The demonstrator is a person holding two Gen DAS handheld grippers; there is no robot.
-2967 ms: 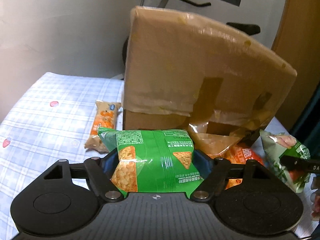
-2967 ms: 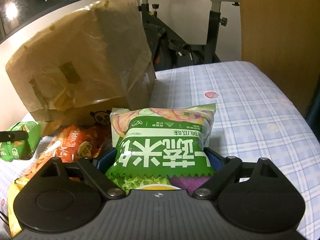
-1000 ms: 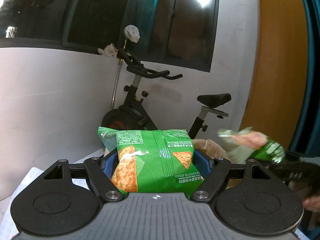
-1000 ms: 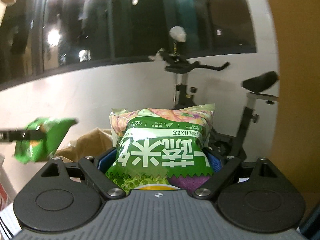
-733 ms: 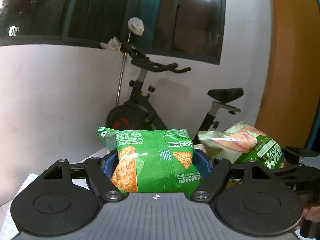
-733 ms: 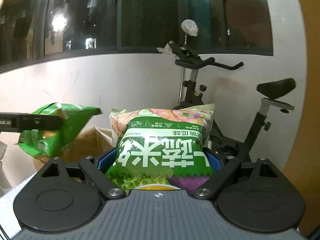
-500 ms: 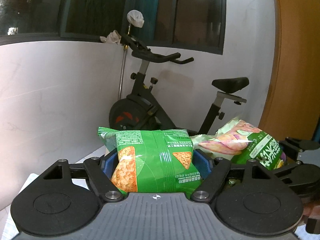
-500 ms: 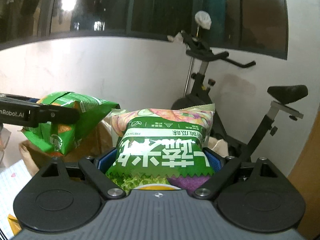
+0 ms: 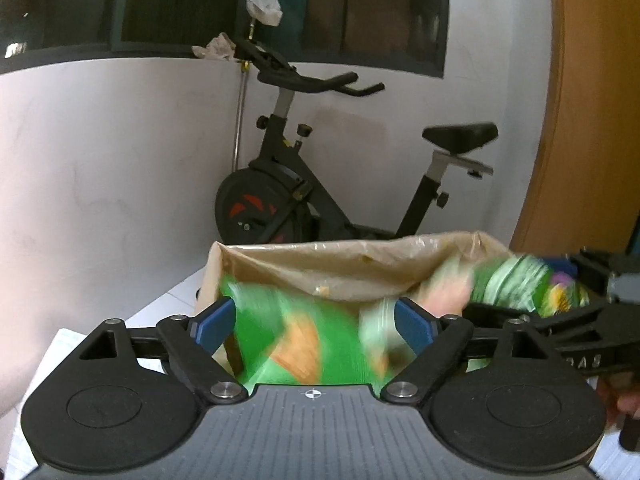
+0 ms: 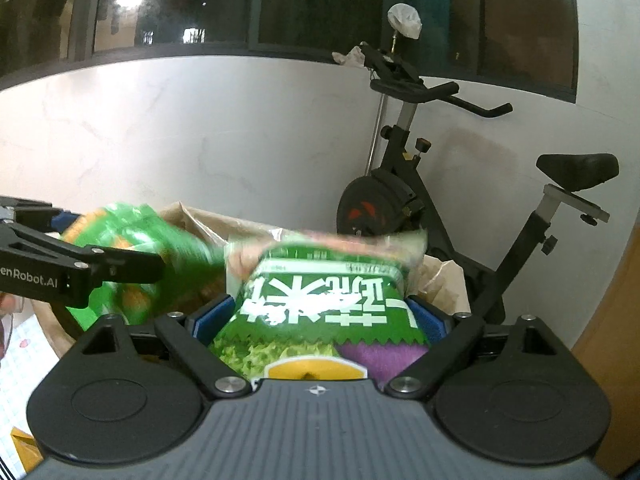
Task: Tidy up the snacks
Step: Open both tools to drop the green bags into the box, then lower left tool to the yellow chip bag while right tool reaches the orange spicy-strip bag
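White wall, dark window and exercise bike (image 9: 320, 184) stand behind an open cardboard box (image 9: 340, 264). Left gripper (image 9: 314, 326) and right gripper (image 10: 320, 320), jaws opening, each release a bag: green chip bag (image 9: 304, 344) and green vegetable-crisp bag (image 10: 320, 300), blurred, dropping boxward just ahead. Best practice: spread fully, hold above the opening until both fall clear; legible writing: "enRobot.AI" on the left gripper, large white Chinese characters on the right bag.

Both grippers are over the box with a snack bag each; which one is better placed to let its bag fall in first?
Left, probably. The left gripper is opening, its blurred green chip bag slipping toward the cardboard box. The right gripper's bag looks less blurred.
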